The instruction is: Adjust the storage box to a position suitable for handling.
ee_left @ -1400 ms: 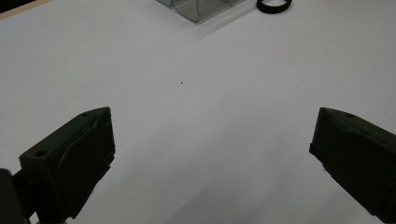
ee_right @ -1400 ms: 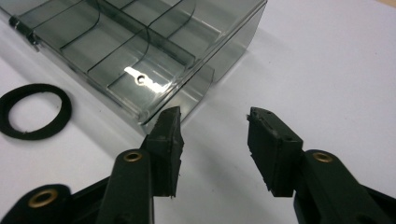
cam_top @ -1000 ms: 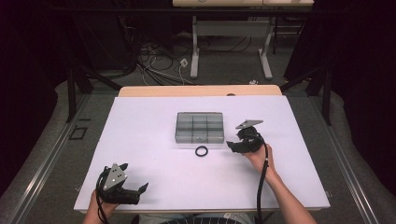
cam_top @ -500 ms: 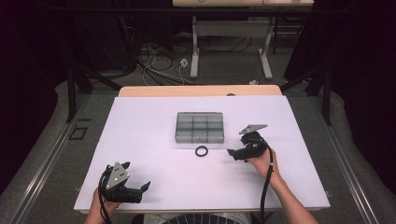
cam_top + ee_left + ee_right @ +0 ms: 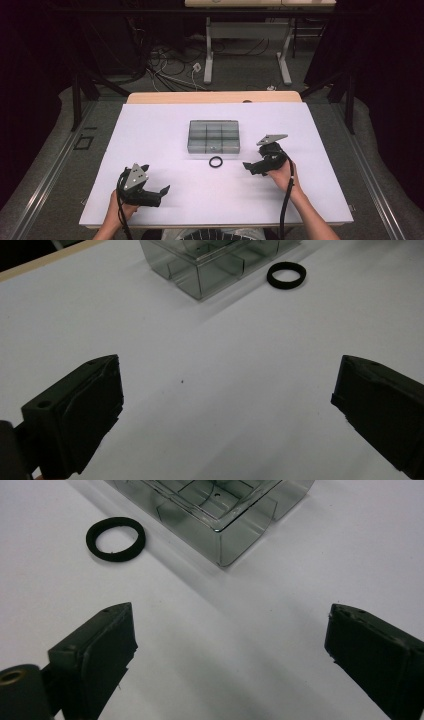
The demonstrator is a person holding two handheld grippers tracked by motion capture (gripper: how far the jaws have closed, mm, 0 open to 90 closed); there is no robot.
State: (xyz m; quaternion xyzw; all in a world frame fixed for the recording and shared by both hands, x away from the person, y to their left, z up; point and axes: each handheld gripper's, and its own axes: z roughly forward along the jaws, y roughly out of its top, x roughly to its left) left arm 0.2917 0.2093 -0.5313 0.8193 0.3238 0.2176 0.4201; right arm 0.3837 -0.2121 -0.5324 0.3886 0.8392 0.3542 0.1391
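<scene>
A black ring (image 5: 216,162) (image 5: 286,275) (image 5: 115,538) lies flat on the white table (image 5: 165,130), just in front of a clear plastic box (image 5: 213,136) (image 5: 210,262) (image 5: 215,507) with several compartments. My right gripper (image 5: 248,167) (image 5: 230,650) is open and empty, a short way to the right of the ring, with its jaws pointing left toward it. Near the front left edge my left gripper (image 5: 162,192) (image 5: 227,410) is open too, with nothing between its jaws, well away from the ring and box.
The white sheet covers a wooden tabletop whose far edge (image 5: 215,97) shows behind it. Beyond the table stand a desk frame (image 5: 247,45) and loose cables (image 5: 165,65) on the floor. Bare white surface lies between both grippers.
My right gripper has drawn back toward the front and dropped lower, away from the box's right side. My left gripper has shifted slightly right. The ring and box stayed put.
</scene>
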